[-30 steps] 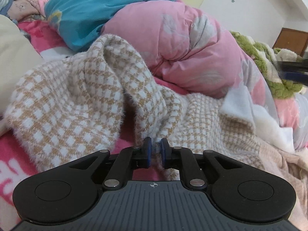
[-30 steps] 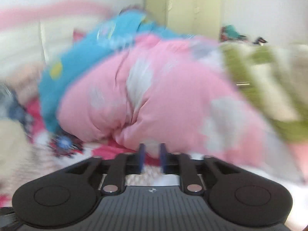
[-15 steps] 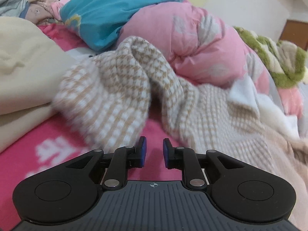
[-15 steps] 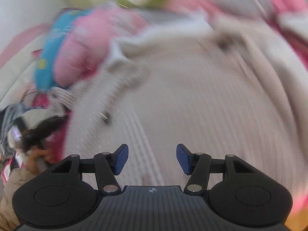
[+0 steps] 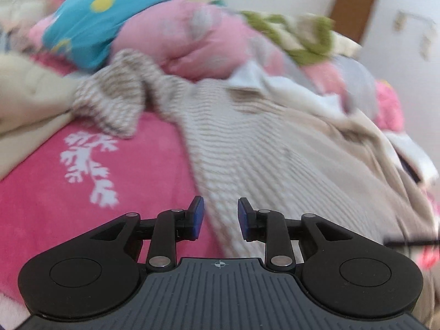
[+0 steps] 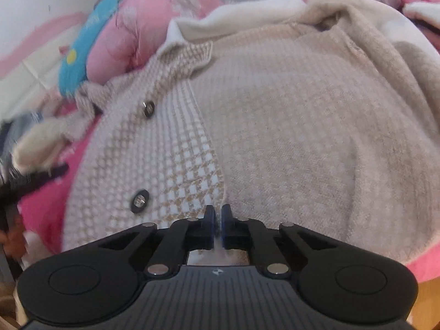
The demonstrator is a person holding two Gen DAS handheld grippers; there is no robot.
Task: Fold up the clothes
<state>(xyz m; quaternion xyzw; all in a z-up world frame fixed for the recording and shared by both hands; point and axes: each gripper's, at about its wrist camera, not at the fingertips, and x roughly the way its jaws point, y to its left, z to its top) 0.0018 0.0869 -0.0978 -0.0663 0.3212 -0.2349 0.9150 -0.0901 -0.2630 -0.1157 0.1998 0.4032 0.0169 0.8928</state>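
pink bed cover (image 5: 49,198) with white leaf print, checked beige cardigan (image 6: 288,126) spread across it, pink quilt (image 5: 198,44) behind

Black tongs (image 5: 218,216) with blue pads (image 5: 197,214), silver screws, ribbed grey body.

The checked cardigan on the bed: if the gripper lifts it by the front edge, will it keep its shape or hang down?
The checked cardigan probably hangs limp: its sleeve already lies crumpled. The fuzzy knit should hold in the right gripper, closed on its edge.

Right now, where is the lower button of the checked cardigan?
In the right wrist view, the lower button sits on the checked cardigan, just left of the right gripper, below the upper button.
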